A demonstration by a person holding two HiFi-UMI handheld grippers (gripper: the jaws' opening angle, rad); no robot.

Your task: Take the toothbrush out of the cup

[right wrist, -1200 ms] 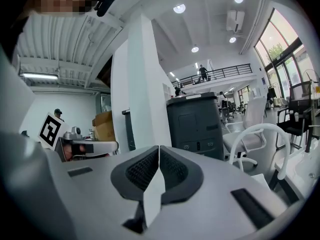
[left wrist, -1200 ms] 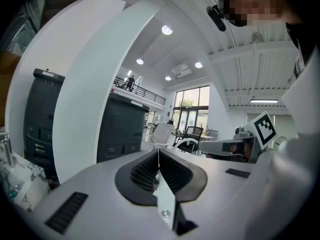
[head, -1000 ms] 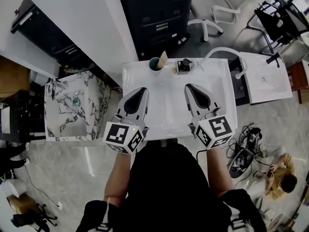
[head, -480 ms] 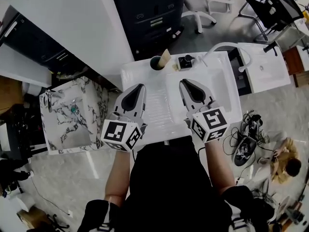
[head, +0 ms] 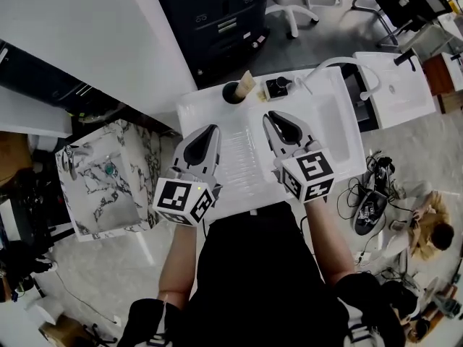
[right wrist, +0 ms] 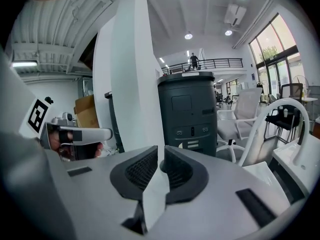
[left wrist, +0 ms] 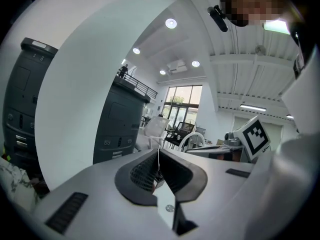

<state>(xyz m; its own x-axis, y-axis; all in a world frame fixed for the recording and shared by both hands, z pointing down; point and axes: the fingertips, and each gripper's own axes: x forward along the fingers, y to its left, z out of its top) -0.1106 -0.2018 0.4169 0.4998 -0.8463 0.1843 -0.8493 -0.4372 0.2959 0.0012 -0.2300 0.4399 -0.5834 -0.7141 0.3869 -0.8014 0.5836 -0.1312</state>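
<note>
Hovering over the white sink counter (head: 242, 166), your left gripper (head: 210, 133) and right gripper (head: 274, 120) are pressed together, empty. At 12 o'clock, the toothbrush (head: 246, 84) leans in the dark cup (head: 231, 93); probably light, stiff, slippery: pinch its exposed end.

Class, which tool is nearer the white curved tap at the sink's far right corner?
Right. The right tool is over the sink, left of the tap; the left tool is farther left.

Grippers: two, left gripper (head: 211, 130) and right gripper (head: 272, 116), over the basin (head: 336, 132).
Cup (head: 232, 92): one, on basin's back rim.
Toothbrush (head: 246, 85): one, at basin's back rim.
</note>
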